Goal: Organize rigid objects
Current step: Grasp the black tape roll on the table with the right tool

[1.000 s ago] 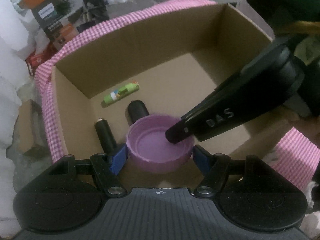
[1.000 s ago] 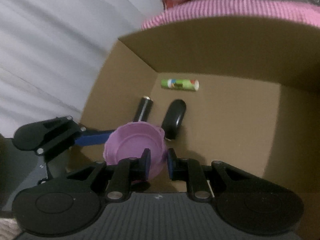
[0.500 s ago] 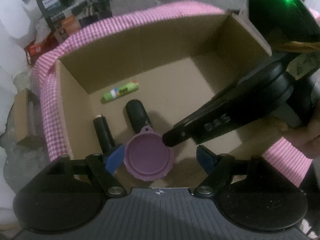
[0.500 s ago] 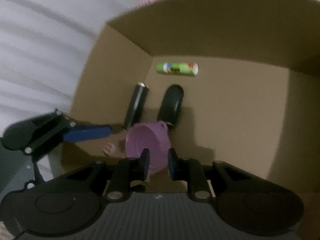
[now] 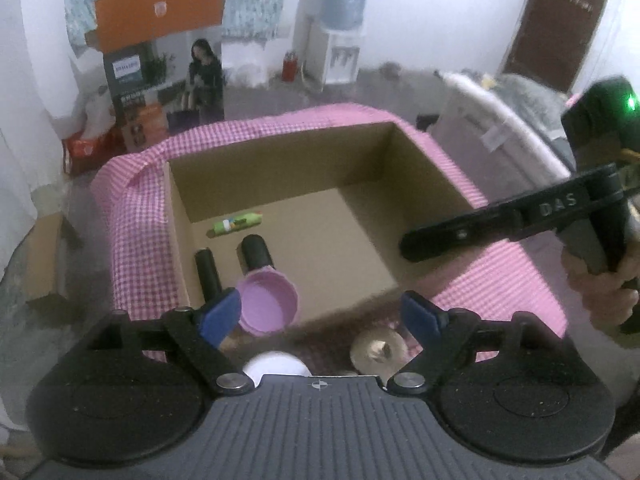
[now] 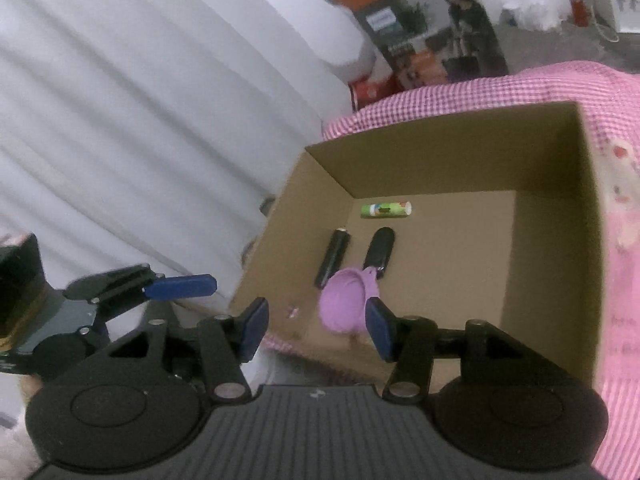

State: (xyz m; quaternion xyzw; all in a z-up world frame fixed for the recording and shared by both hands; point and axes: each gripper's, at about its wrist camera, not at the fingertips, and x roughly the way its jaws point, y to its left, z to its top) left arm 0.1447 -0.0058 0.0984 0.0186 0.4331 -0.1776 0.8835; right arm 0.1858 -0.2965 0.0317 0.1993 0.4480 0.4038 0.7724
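Behind the cardboard box stand a printed carton with an orange flap, a water dispenser and a small red bottle on the grey floor. A brown door is at the far right. In the right wrist view, white folded fabric fills the left side.

The box is open at the top and sits on a pink checked cloth, which wraps around its sides. Nothing covers the opening. On the near side of the box, on the cloth, lie a white round thing and a pale golden round thing, both partly hidden by the left gripper's body.

Inside, on the brown floor of the box, are four things. A green tube lies close to the far wall. Nearer lie two dark cylinders, a thin black cylinder and a thicker black cylinder, side by side. The purple lid, round, shallow and smooth, rests by the near wall and touches the end of the thicker cylinder.

The left gripper is spread wide above the near edge, and its jaws have just been opening. The lid shows just beside its left blue pad but is not pinched. The right gripper has just been opening as well; its jaws are apart with nothing pressed between them, and the lid lies in the box beyond them. A hand holds its black handle.
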